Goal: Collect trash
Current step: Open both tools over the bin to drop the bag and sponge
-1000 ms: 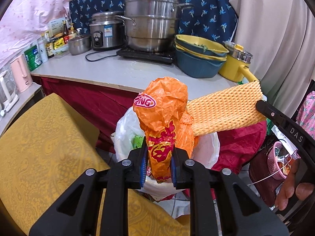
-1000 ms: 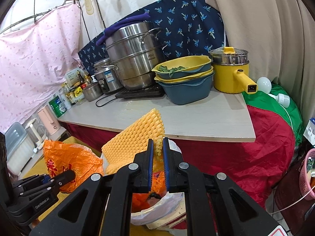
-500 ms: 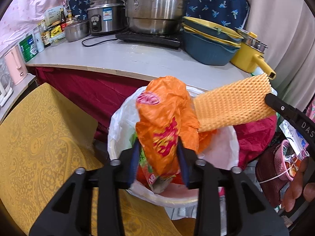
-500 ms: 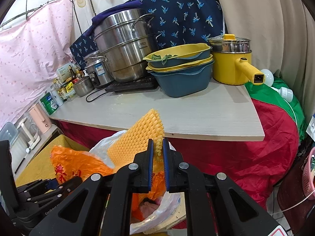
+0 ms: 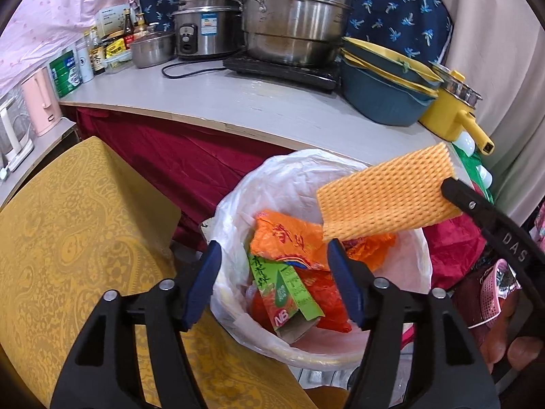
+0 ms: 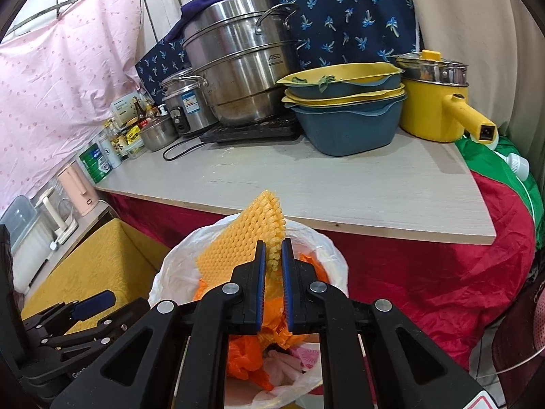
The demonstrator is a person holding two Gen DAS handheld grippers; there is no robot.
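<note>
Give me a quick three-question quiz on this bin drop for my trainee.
1. True or false: the right tool is clamped on the orange foam net.
2. Where does the orange plastic bag lie? A) on the counter B) inside the lined bin C) on the yellow cloth
3. Fill in: between the pads of the left tool there is ____.

Key: 1 true; 2 B; 3 nothing. Its jaws are opening above the bin, and the green carton lies below with the bag.

Wrapper [image 5: 289,238] in bin [image 5: 419,255] (below counter [image 5: 238,102] edge); mesh sleeve [image 5: 385,194] above bin.
</note>
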